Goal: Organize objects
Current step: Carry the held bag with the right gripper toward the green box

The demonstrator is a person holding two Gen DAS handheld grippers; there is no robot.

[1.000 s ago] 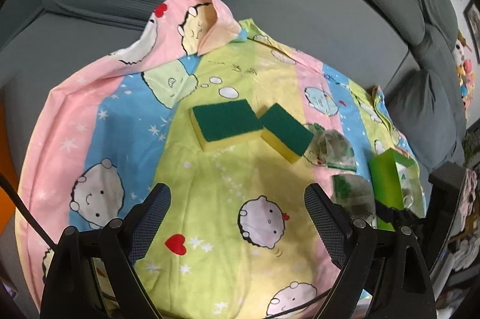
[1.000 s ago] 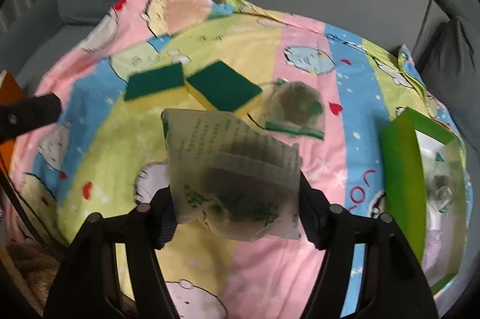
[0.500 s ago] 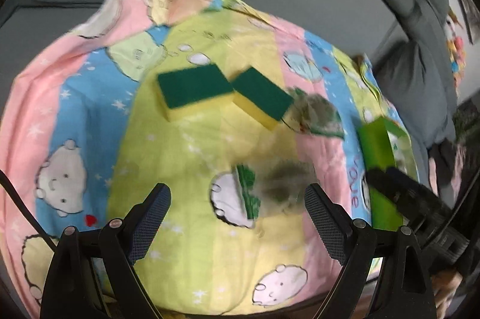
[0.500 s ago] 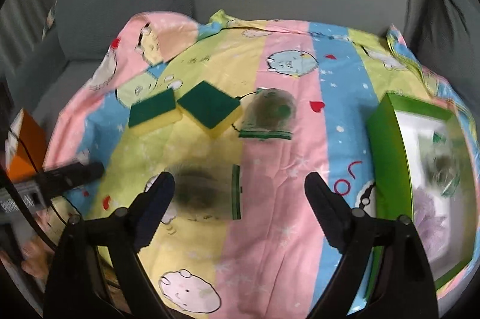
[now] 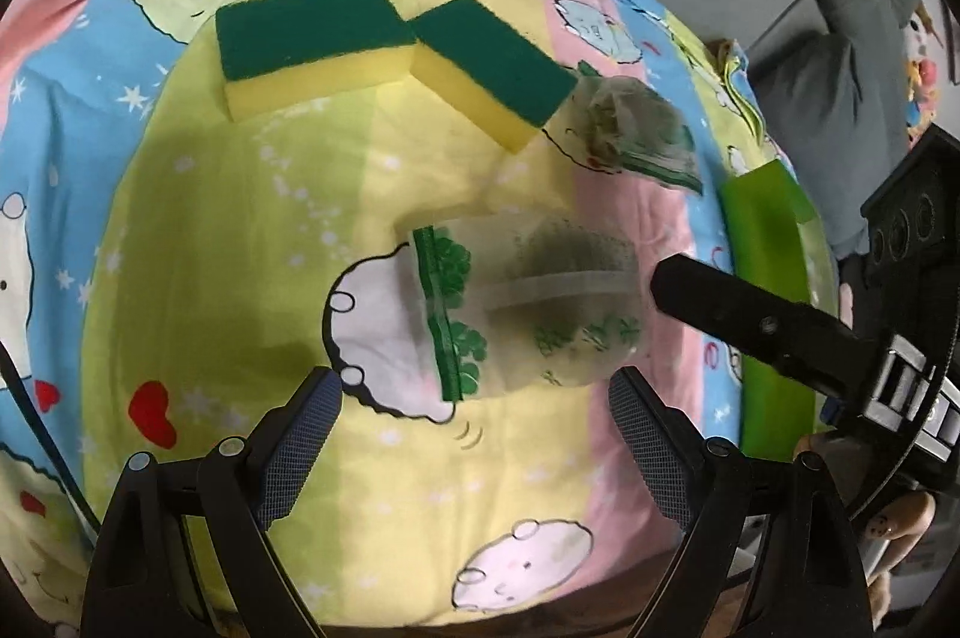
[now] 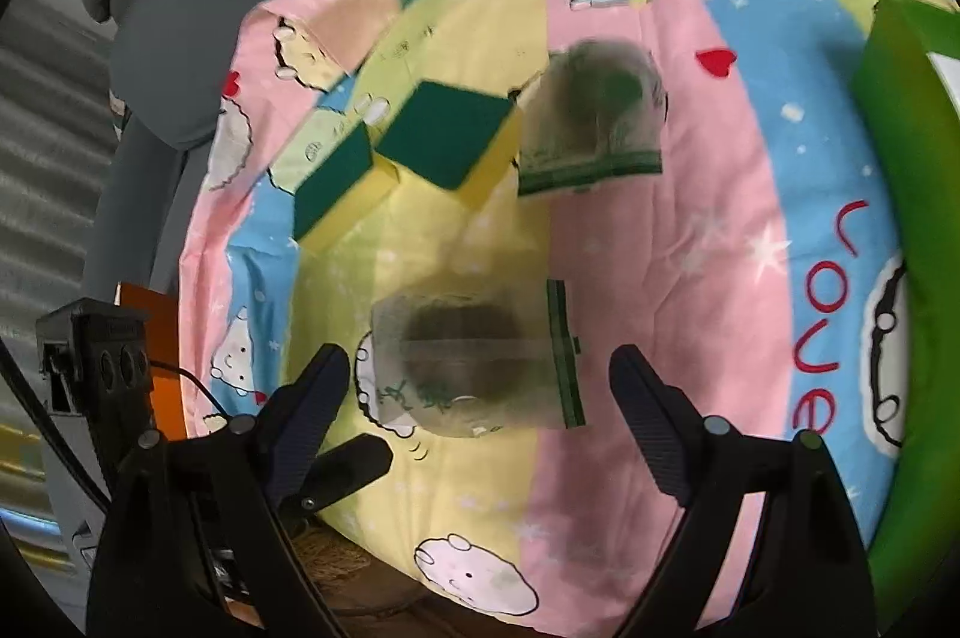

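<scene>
A clear bag with green print and a dark scouring pad inside (image 5: 528, 314) (image 6: 474, 368) lies flat on the cartoon-print cloth (image 5: 240, 230) (image 6: 720, 218). My left gripper (image 5: 474, 434) hangs open just short of it, nothing between its fingers. My right gripper (image 6: 480, 410) is open too, above the same bag's near edge; one right finger (image 5: 750, 320) shows beside the bag in the left wrist view. Beyond lie two green-and-yellow sponges (image 5: 312, 44) (image 5: 492, 68) (image 6: 444, 146) touching at a corner, and a second bagged pad (image 5: 636, 134) (image 6: 594, 116).
A green box (image 5: 762, 278) (image 6: 912, 194) stands on the cloth's right side. Grey sofa cushions (image 6: 210, 8) rise behind the cloth. An orange object (image 6: 162, 362) sits off the cloth's left edge. A person's hand (image 5: 894, 524) shows at lower right.
The right gripper let go of the bagged pad, which now lies on the cloth, and its jaws widened. Both grippers dropped closer to the cloth and tilted downward.
</scene>
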